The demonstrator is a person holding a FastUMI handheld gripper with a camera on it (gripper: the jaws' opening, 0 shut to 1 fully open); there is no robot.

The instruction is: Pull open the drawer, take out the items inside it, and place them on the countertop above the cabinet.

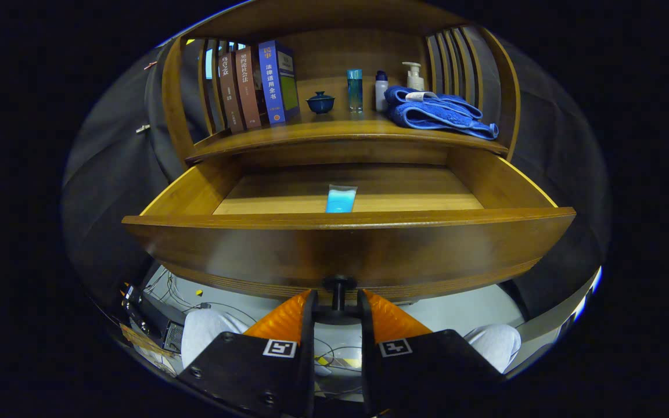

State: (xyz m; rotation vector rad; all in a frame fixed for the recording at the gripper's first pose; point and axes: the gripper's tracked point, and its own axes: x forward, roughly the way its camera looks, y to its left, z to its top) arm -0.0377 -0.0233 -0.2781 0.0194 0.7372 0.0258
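The wooden drawer point(346, 238) stands pulled far out of the cabinet, its front panel just ahead of my fingers. Inside it, near the front, lies a light blue tube point(341, 198) on the drawer floor. My gripper point(338, 302) is shut on the drawer's small dark knob point(338, 285), one finger on each side of its stem. Above the drawer runs the countertop point(334, 129).
On the countertop stand three books point(256, 84) at the left, a small dark lidded bowl point(320, 102), a blue glass point(355, 90), a white bottle point(381, 91), a pump bottle point(414, 75) and a folded blue towel point(436, 110). Cables and a person's knees point(207, 337) lie below.
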